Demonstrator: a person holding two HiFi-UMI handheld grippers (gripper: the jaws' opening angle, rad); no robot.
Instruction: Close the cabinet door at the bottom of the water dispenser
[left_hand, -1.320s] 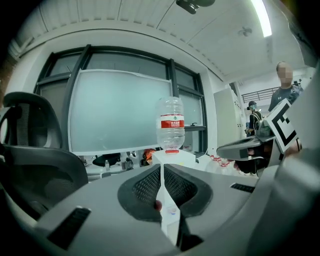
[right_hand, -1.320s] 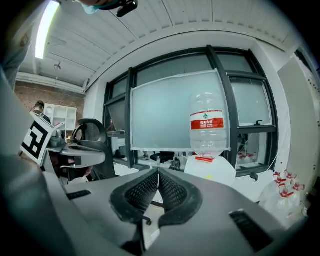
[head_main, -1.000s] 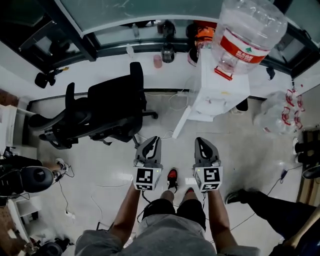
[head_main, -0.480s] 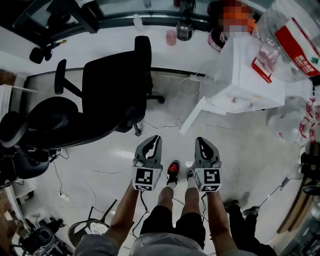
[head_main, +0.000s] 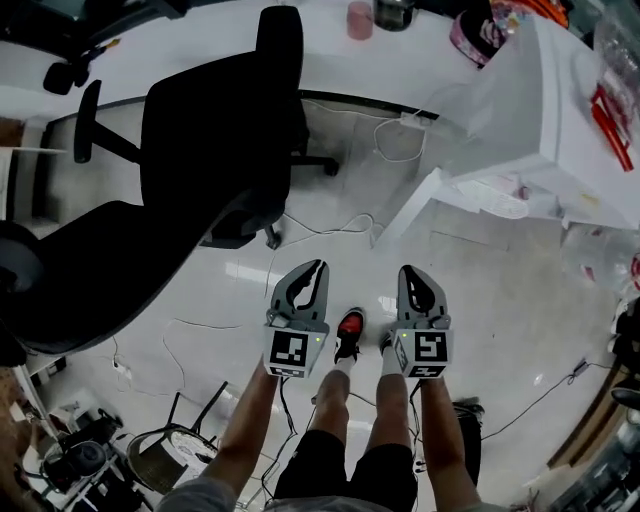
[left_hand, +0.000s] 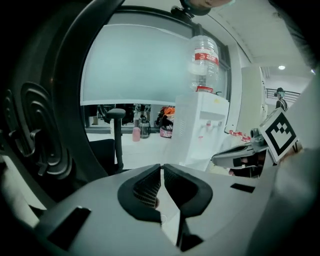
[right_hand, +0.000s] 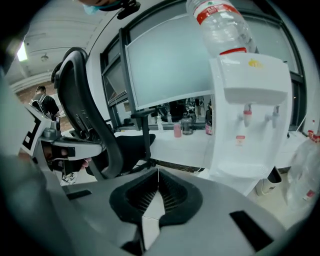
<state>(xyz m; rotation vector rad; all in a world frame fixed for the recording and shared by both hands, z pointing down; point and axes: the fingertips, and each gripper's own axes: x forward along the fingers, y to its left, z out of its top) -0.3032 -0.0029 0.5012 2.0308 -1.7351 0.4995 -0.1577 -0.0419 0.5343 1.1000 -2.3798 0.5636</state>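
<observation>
The white water dispenser (head_main: 545, 110) stands at the upper right of the head view, its bottle (right_hand: 220, 22) on top. Its bottom cabinet door (head_main: 412, 212) hangs open, swung out to the left as a slanted white panel above the floor. My left gripper (head_main: 318, 266) and right gripper (head_main: 409, 271) are held side by side over the floor, well short of the door, and touch nothing. The left gripper (left_hand: 162, 166) is shut with nothing between its pads. So is the right gripper (right_hand: 158, 171), which points at the dispenser (right_hand: 250, 115).
A black office chair (head_main: 200, 150) fills the left side, close to the left gripper. Cables (head_main: 335, 225) trail over the glossy floor by the door. A pink cup (head_main: 360, 18) stands on the white ledge behind. Spare water bottles (head_main: 600, 255) sit at the right. The person's shoe (head_main: 348, 330) shows between the grippers.
Both grippers and the head camera have sunk toward the floor. The dispenser, its open door and the chair now look larger and nearer. Both grippers stayed shut.
</observation>
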